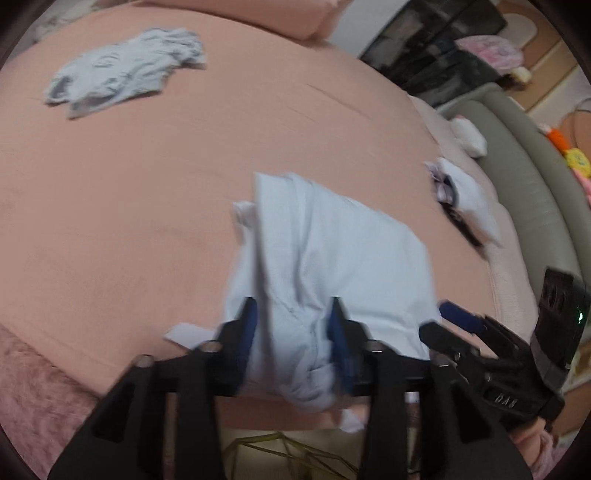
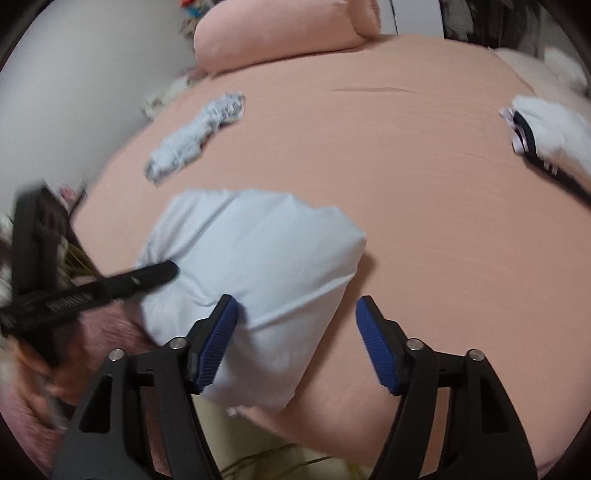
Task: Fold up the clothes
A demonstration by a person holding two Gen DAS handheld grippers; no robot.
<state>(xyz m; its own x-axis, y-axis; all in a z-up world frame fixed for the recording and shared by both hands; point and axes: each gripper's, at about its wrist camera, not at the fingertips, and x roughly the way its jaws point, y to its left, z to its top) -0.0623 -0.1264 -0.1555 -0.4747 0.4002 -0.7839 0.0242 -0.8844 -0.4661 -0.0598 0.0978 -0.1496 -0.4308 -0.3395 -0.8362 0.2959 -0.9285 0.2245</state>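
Bed (image 2: pixel 424 177) fills both views: smooth salmon-pink sheet, faint creases; matching plump pillow (image 2: pixel 280 33) at far edge. Pale blue garment (image 2: pixel 255 266), soft thin cotton, half folded, at near edge. Left hand-held gripper (image 1: pixel 293 332): blue ribbed pads set narrow, bunched cloth between them; whether they pinch it, cannot tell. Right hand-held gripper (image 2: pixel 295 343): jaws wide, garment edge beside left pad, no grip. Crumpled grey-blue garment (image 1: pixel 122 70) far left. White-and-black clothes pile (image 2: pixel 546 136) far right. Grey-green padded bed frame (image 1: pixel 524 173) at right.
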